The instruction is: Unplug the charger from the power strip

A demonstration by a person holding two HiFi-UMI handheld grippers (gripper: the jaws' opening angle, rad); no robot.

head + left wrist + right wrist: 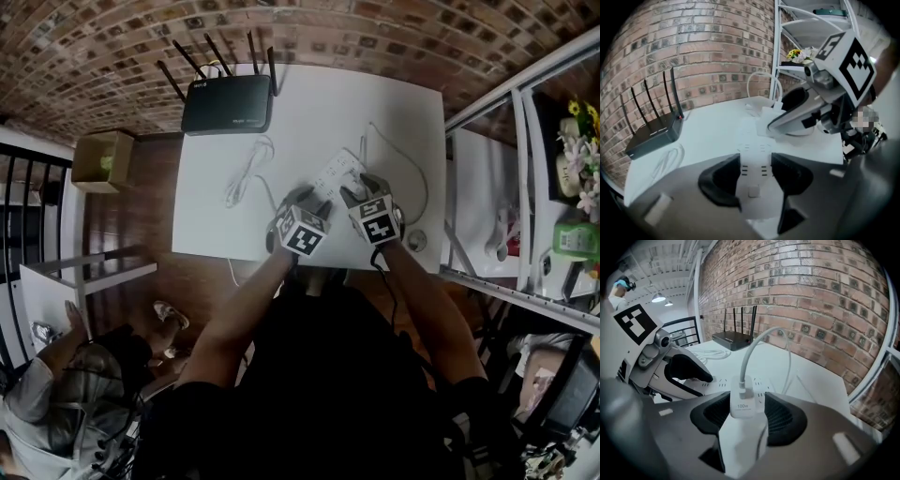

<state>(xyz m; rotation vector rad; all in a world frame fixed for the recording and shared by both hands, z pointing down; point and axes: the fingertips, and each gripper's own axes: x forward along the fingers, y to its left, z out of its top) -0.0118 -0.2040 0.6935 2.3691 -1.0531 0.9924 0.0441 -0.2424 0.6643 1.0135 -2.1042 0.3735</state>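
Left gripper view: my left gripper [756, 180] is released, jaws wide, straddling the near end of the white power strip [752, 154]. The strip's long axis runs away toward the brick wall [708, 51].

Right gripper view: my right gripper [747, 420] is open around the white charger [742, 401], printed "100W". It stands plugged upright into the strip, its cable [757, 343] arching up from the top.

Both forearms extended forward, converging. Left claw [754, 174] and right claw [743, 412] sit side by side, close together, pitched steeply downward, marker cubes uppermost. Jaws of each stand wide apart.
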